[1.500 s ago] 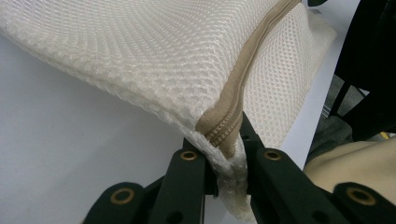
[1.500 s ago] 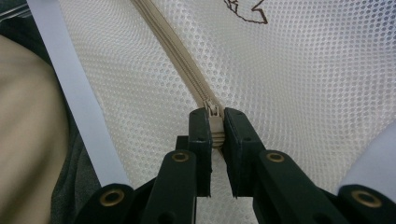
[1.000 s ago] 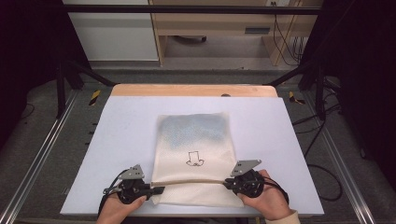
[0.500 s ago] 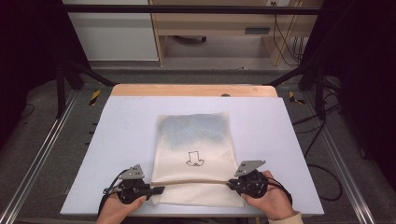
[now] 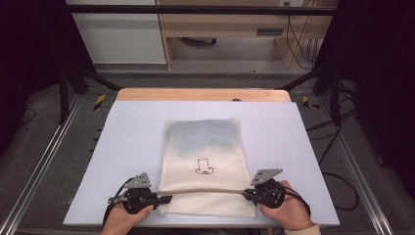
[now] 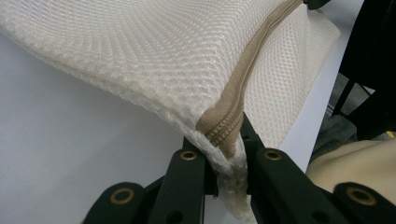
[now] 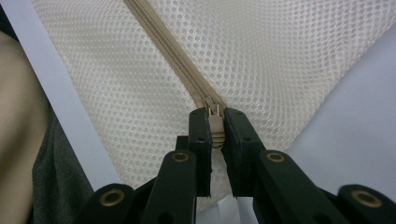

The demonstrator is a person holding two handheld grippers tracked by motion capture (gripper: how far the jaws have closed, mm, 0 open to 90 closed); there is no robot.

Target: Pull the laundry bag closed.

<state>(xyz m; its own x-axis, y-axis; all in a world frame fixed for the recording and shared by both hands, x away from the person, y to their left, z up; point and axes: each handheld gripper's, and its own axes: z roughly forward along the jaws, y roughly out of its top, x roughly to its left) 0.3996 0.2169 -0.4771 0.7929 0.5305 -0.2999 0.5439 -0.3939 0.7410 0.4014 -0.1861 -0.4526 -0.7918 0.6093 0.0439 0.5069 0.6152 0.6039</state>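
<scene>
A cream mesh laundry bag [image 5: 204,161] with a small black drawing and bluish contents lies flat on the white table [image 5: 132,132]. A tan zipper [image 5: 205,191] runs across its near end. My left gripper [image 5: 164,199] is shut on the bag's left corner, pinching mesh and the zipper end [image 6: 224,135]. At the right end of the zipper my right gripper [image 5: 247,193] is shut on the zipper pull [image 7: 215,125]. The zipper [image 7: 173,51] looks closed along the length that shows.
The table's near edge lies just below both hands. A wooden strip [image 5: 203,94] borders the far edge. Metal rails [image 5: 39,166] run along both sides, and cables [image 5: 337,161] trail on the floor at the right.
My right gripper has slid a little to the right along the zipper with the pull in it. The left gripper has stayed in place.
</scene>
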